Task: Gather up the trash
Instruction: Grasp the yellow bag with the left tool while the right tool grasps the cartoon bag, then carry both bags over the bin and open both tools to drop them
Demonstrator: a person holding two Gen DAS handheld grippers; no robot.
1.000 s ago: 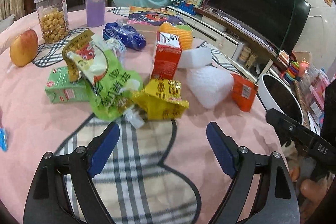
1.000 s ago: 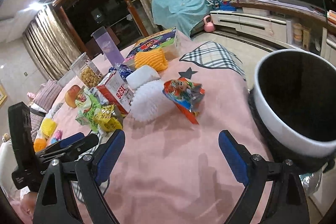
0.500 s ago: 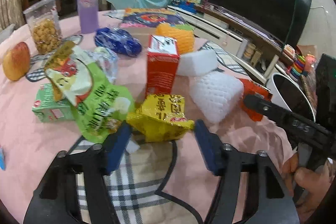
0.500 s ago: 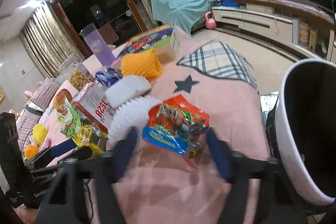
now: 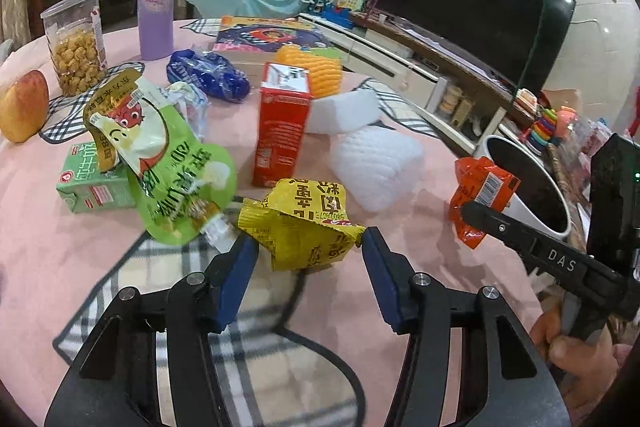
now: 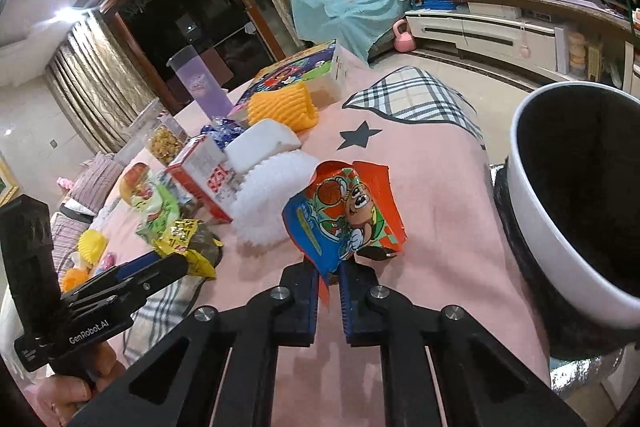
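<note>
Orange snack wrapper pinched by right gripper, yellow packet clasped between just-narrowed left gripper pads, white bin at 3 o'clock

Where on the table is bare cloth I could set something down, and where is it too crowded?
Free: the pink cloth between the orange snack wrapper and the white bin, around the star print. Also the plaid patch in front of the yellow wrapper. Crowded: the cluster of green pouch, red carton and white foam net.
</note>
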